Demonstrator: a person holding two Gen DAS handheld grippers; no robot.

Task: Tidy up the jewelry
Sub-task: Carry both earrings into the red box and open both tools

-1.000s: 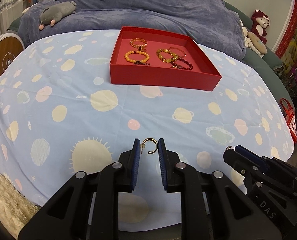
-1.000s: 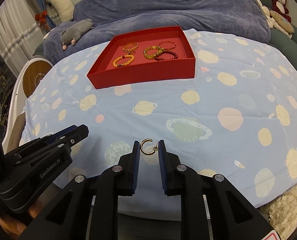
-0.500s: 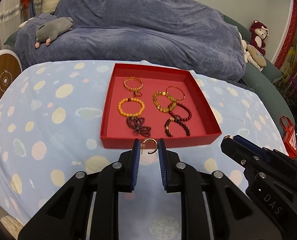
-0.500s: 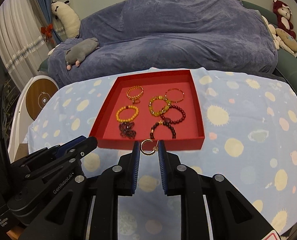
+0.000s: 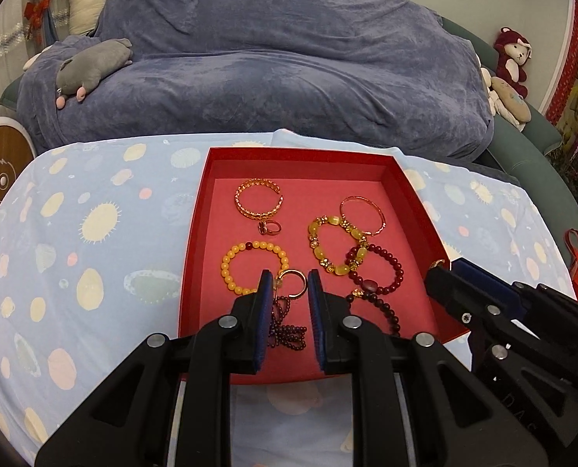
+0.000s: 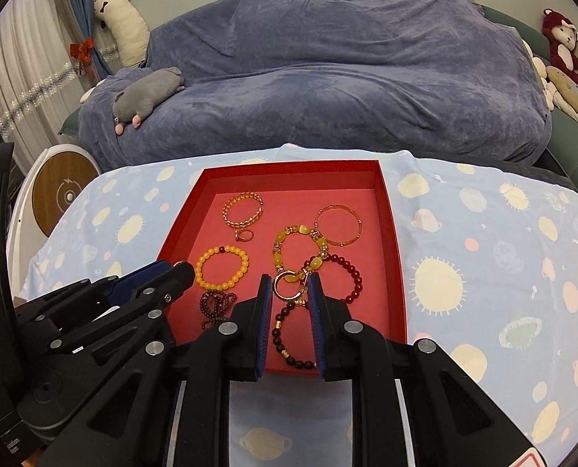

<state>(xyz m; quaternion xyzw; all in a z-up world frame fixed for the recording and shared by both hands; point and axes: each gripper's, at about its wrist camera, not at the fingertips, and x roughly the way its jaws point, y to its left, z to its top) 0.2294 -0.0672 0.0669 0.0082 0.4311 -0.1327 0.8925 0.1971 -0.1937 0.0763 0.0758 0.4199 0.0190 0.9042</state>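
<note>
— Left hand-held gripper (image 5: 289,286)?
— Pinched on a gold open ring (image 5: 293,282), low centre of frame, over the red tray (image 5: 195,241).
— Right hand-held gripper (image 6: 289,288)?
— Clamped likewise on a second gold ring (image 6: 285,286), above the beaded bracelets (image 6: 222,268) inside that tray, on the spotted blue tabletop (image 6: 483,257).

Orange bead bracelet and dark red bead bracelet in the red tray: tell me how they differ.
The orange bead bracelet has pale orange beads with one dark bead; the dark red bead bracelet is deep red throughout with one larger oval bead. The orange bead bracelet lies on the tray's left half, touching no other bracelet; the dark red bead bracelet lies on the right half, overlapping the yellow stone bracelet. Both are closed loops of round beads lying flat in the red tray.
</note>
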